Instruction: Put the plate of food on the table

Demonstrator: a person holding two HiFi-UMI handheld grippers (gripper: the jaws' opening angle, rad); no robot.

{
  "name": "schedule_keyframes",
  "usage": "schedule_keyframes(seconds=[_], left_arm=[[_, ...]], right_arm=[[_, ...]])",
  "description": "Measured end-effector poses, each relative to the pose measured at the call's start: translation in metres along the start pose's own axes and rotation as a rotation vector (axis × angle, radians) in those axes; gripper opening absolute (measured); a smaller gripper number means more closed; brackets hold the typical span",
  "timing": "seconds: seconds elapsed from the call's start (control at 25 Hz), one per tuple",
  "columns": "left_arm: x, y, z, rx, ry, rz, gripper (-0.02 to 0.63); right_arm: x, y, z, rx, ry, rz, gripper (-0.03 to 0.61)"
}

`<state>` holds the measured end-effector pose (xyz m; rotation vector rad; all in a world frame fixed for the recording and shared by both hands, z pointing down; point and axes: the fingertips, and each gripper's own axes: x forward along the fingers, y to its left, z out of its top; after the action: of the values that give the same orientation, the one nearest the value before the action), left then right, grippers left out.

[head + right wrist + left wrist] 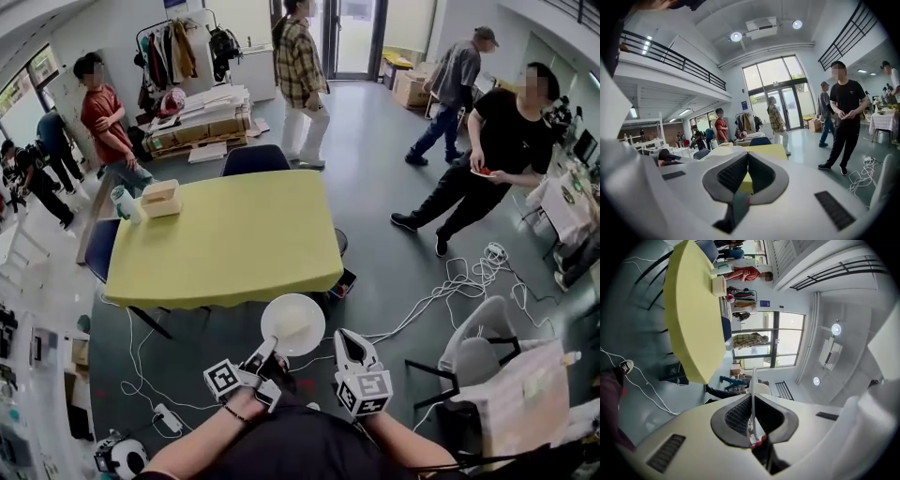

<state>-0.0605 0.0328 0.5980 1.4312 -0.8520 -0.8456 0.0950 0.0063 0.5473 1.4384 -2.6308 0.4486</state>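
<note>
Yellow table (pixel 225 239) ahead; left claw (pixel 266 351) pinches plate (pixel 293 324).

Head view: grey floor (pixel 394 178) throughout. Yellow-covered table (pixel 225 244) at centre, dark blue chair (pixel 255 159) at its 12 o'clock edge. Glass doors (pixel 352 37) at 12, clothes rack (pixel 173 52) at 11, loose white cables (pixel 450 286) at 4. Right gripper view: tall windows (pixel 776 75) at 12, mezzanine railing (pixel 670 58) at 10, ceiling lights (pixel 736 36) lit.

Blue chair (pixel 255 159), tan box (pixel 160 198)
</note>
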Motion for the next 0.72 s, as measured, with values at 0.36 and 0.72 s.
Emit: schedule_keyframes(seconds=[0.36,0.72], left_arm=[[0.069,0.001,0.048,-0.001,0.057,-0.004,0.023],[0.133,-0.004,0.110,-0.003,0.130,-0.012,0.023]], right_arm=[[0.062,-0.015,0.025,-0.008,-0.006,-0.024,0.012],[0.134,-0.024,0.058,-0.021,-0.016,-0.079,0.012]])
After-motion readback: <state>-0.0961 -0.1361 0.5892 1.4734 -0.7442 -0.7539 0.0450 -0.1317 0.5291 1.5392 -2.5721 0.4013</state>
